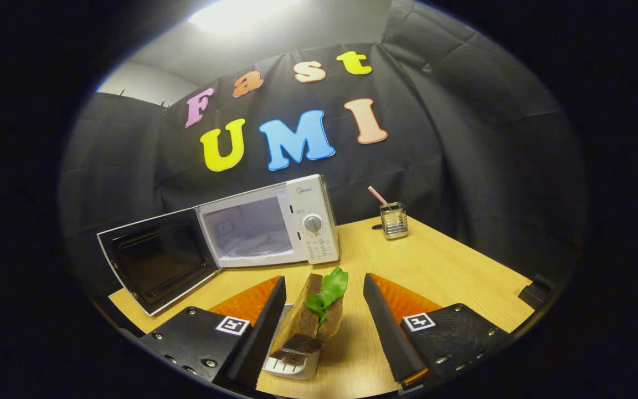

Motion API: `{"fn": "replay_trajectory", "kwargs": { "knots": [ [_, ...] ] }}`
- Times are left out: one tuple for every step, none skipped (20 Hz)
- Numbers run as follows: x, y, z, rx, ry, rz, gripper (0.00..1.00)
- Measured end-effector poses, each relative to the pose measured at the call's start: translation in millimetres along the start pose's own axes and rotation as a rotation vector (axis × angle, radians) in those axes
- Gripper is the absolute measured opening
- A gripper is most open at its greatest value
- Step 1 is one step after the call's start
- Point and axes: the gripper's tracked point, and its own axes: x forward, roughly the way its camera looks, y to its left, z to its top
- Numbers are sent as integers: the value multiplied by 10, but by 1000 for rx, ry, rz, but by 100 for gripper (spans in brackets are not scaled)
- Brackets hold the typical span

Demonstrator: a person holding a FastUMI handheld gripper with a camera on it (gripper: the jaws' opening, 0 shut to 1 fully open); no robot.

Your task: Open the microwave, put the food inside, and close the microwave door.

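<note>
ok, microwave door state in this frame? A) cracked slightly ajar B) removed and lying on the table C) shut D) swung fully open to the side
D: the microwave has its door swung wide open to the side, leaving the cavity and turntable exposed, while the sandwich sits on its rack between the open fingers of the hand-held gripper, neither finger pressing on it.

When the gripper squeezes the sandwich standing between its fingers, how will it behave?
The sandwich stands on edge in a white rack, so it probably tips easily. Its layers and loose lettuce may slide apart. The bread likely compresses. The gripper is open around it.
</note>
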Motion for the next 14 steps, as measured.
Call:
{"fn": "replay_trajectory", "kwargs": {
  "knots": [
    [25, -3, -85, 6, 19, 0, 85],
    [56, -5, -149, 11, 36, 2, 86],
    [74, 8, -205, 21, 50, 6, 85],
    [86, 14, -246, 31, 64, 9, 84],
    [108, 5, -293, 40, 76, 12, 84],
    [118, 14, -312, 51, 84, 10, 82],
    [144, 48, -299, 67, 79, 26, 73],
    [140, 65, -301, 81, 72, 24, 70],
    [150, 76, -304, 77, 65, 35, 51],
    [146, 108, -318, 78, 60, 45, 51],
    [135, 144, -281, 77, 57, 49, 39],
    [154, 188, -268, 54, 52, 63, 30],
    [148, 194, -267, 43, 47, 57, 30],
    [155, 232, -227, 36, 36, 60, 23]
  ]
}}
